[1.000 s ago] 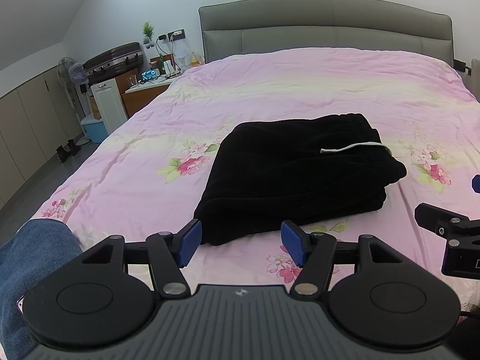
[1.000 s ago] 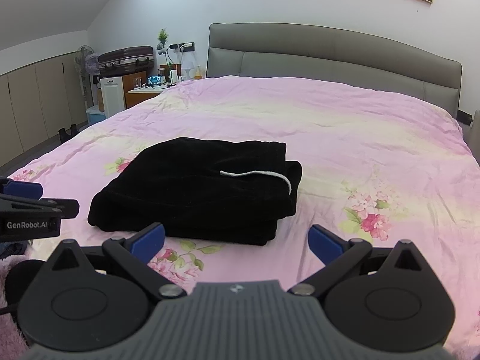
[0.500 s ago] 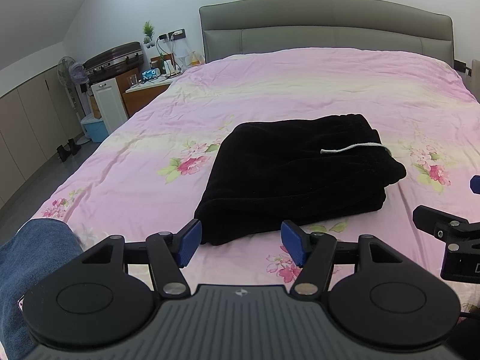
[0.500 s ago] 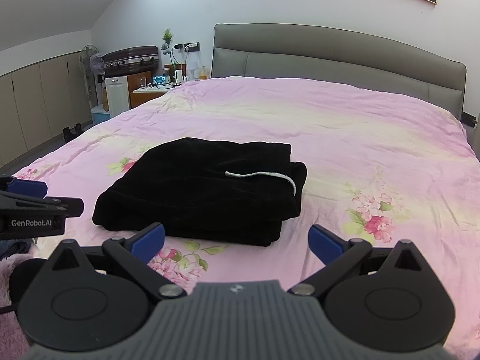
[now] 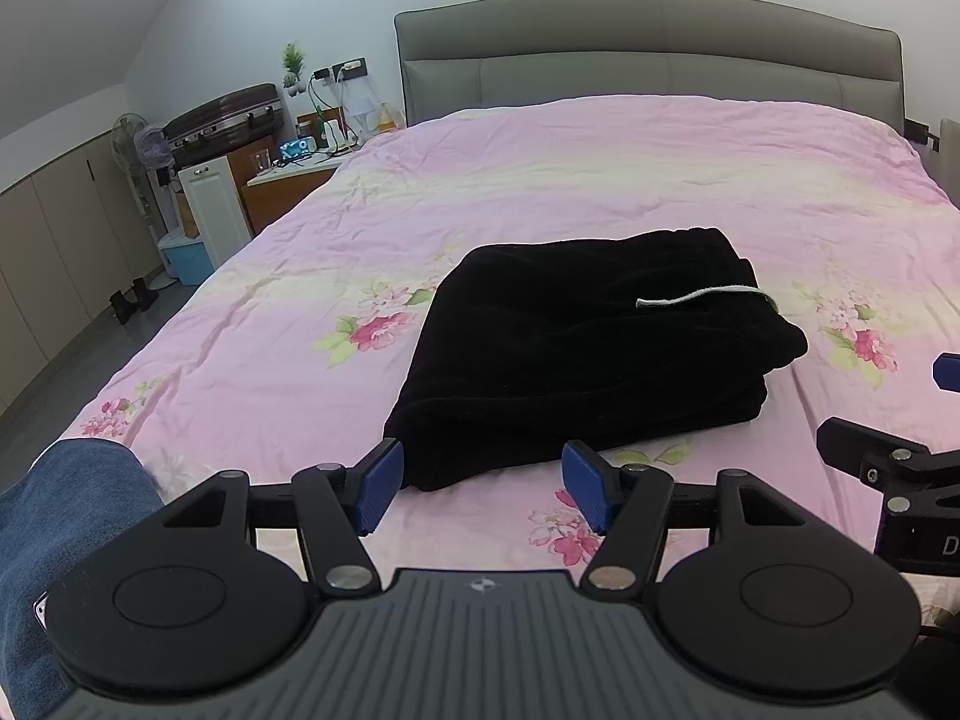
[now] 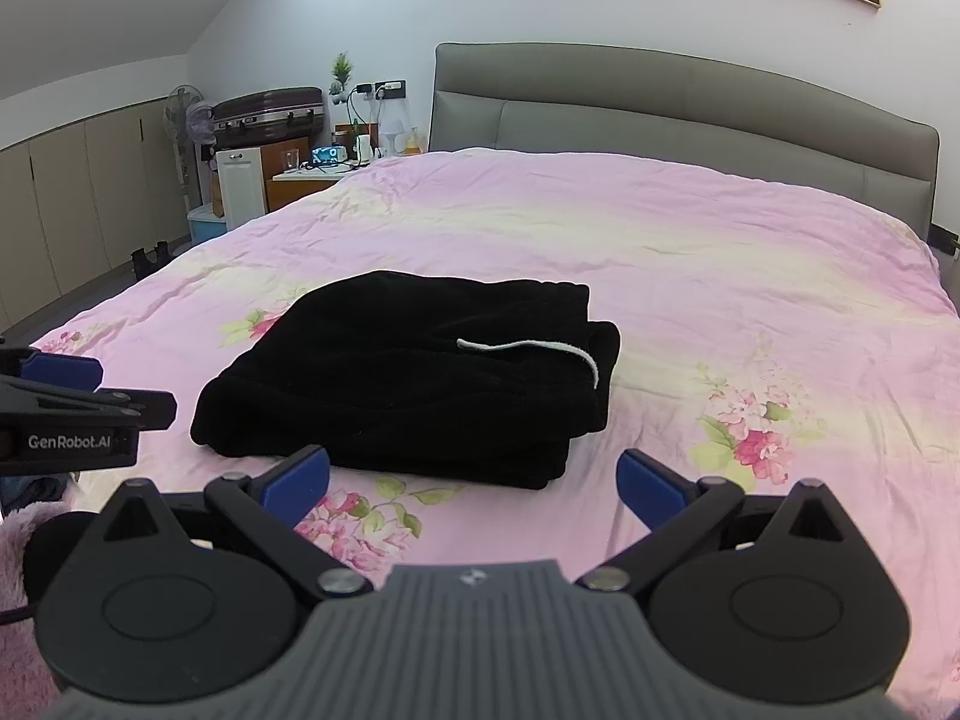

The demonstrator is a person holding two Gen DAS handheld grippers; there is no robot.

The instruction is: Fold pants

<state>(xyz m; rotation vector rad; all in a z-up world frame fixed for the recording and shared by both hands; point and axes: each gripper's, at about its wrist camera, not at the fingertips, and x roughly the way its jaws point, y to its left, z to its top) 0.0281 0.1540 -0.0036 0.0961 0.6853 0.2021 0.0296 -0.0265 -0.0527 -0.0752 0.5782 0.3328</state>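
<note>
right gripper [image 6: 471, 483] is backing off a bit vs earlier, left gripper [image 5: 480, 483] isn't shifting. both are hanging open, empty. pants [image 5: 576, 360] are lying folded mid bed [image 5: 600, 180]. risk: regrabbing, or catching drawstring [image 6: 534, 351], undoing fold.

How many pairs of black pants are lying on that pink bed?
1. The black pants lie folded in a compact bundle on the pink bedspread, near its foot, with a white drawstring across the top. Nothing else dark shows on the bed.
</note>
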